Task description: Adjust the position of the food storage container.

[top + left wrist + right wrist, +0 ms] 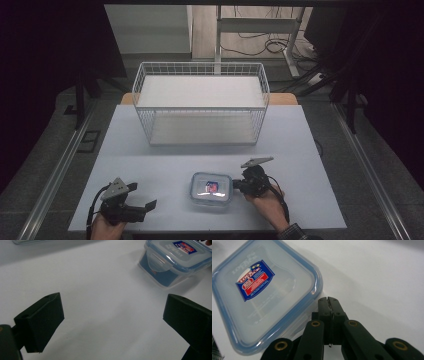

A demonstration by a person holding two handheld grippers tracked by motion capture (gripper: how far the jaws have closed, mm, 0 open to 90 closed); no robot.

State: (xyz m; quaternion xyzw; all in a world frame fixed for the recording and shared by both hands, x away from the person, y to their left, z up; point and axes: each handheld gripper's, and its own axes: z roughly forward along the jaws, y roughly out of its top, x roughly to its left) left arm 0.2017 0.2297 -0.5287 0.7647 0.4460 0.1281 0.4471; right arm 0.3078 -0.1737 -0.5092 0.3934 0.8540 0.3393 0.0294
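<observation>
Nearest, at the lower left of the high view: left tool [142, 196] on the white counter [165, 150], jaws spread wide, nothing between them, bare counter in the gap in its own view [112, 322]

Lower centre of the high view: clear snap-lid food container [212, 190], square with rounded corners, blue seal around the lid, red-and-blue label on top, flat on the counter. In the left gripper view, at upper right [175, 260], one lid flap folded down on the near side. In the right gripper view, across the left half [262, 297]; contents hard to tell through the cloudy lid

Just right of the container in the high view: right tool [234, 186], jaws pressed fully together, holding nothing; closed tips [328, 302] right at the container's rounded corner, touching or just short, hard to say which

Farther up, centre of the high view: white wire basket [200, 102] standing on the counter, well apart from the container

Likely handling: stiff, light plastic, smooth and a bit slippery on the walls; not fragile, though prone to sliding across the counter under a sideways push. Best hold probably across two opposite side walls below the lid rim, or on the rim's lip, with jaws opened wide first; flaps a poor grip, liable to unlatch
</observation>
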